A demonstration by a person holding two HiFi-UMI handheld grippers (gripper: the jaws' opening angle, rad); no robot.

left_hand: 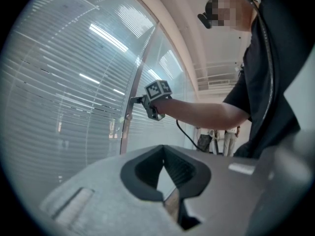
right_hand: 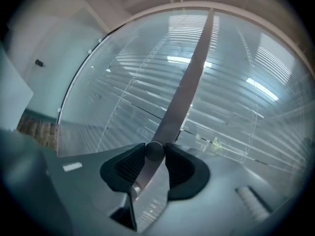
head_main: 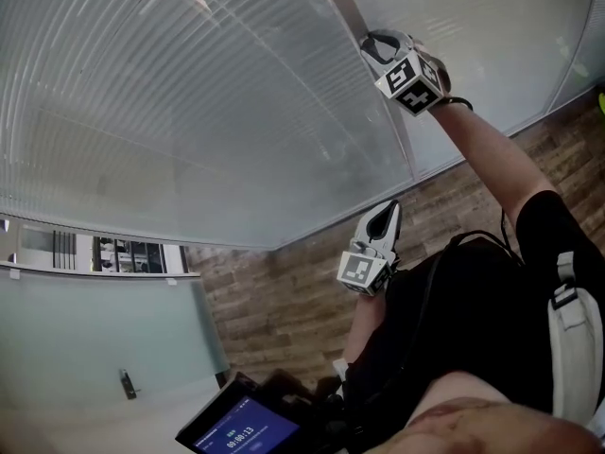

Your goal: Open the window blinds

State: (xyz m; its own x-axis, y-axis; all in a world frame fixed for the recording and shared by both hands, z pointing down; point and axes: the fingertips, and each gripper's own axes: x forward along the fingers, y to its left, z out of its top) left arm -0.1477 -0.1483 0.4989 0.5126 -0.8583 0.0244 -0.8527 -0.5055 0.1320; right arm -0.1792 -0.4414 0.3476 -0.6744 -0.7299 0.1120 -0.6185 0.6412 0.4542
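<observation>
White horizontal-slat blinds behind glass, slats look closed.

Head view: the right gripper is raised to the grey metal mullion strip between panes. The left gripper is low near the torso, well apart from the glass.

Left gripper view: left gripper jaws together, nothing between them. The right gripper shows at the mullion.

Right gripper view: right gripper pads clamped on a small dark round knob sticking out of the mullion, with blinds on both sides.

Likely step: twisting the knob to tilt the slats.

Risks:
- Smooth round knob slips in the pads if the grip is loose, so the slats don't move.
- An off-axis roll pries the pads off.
- A wrong-way turn shuts the slats tighter.
</observation>
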